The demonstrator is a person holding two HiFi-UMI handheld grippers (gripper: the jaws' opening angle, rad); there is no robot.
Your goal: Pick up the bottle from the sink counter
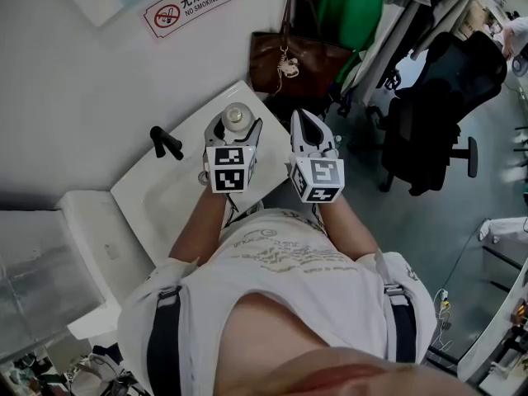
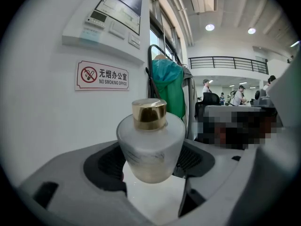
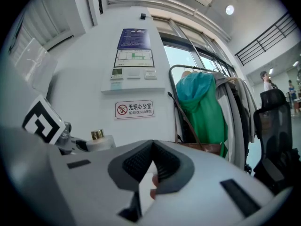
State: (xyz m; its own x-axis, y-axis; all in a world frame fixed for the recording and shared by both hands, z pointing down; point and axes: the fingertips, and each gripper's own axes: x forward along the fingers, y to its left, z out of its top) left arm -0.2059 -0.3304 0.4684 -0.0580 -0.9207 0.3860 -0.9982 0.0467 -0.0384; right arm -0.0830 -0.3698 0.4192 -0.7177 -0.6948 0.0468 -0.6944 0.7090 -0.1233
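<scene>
The bottle (image 2: 150,145) is squat frosted glass with a gold cap. It stands upright, pinched between the jaws of my left gripper (image 2: 150,166), over the sink counter's (image 1: 153,196) far corner.

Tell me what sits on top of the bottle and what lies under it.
A gold cap tops the frosted bottle, gripped between the left claw's jaws. Beneath it shows the white sink counter. The bottle's underside is hidden, so contact with the counter cannot be told.
</scene>
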